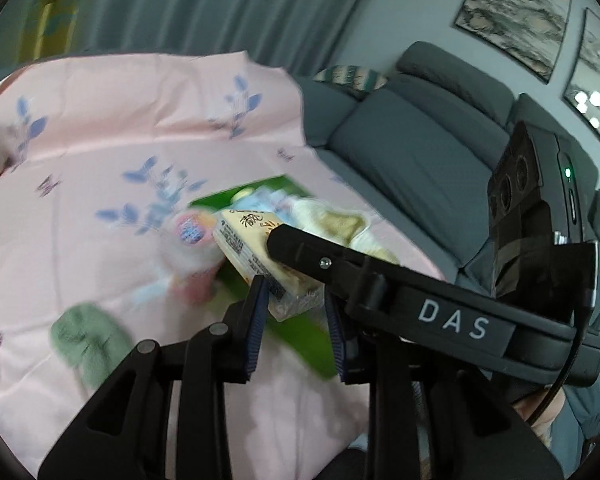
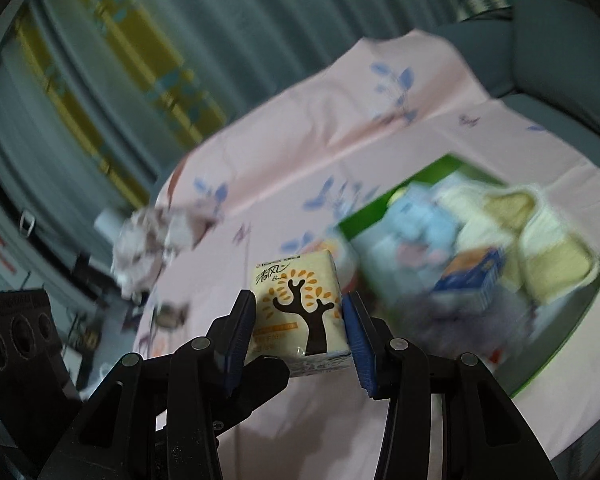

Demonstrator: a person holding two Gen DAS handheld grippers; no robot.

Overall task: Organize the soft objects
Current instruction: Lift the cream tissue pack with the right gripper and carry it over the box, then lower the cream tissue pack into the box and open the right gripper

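Tissue pack [image 2: 300,312] being gripped by both grippers, held above pink-clothed table [image 1: 100,152]: right gripper [image 2: 298,328] jaws clamped on its sides, left gripper [image 1: 294,320] jaws pinching one end. Placing step judged underway. Next: carrying over green box [image 2: 556,344], lowering among soft items, releasing.

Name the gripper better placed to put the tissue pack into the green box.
Right: the right gripper clamps the tissue pack squarely, and the green box lies open just beside it.
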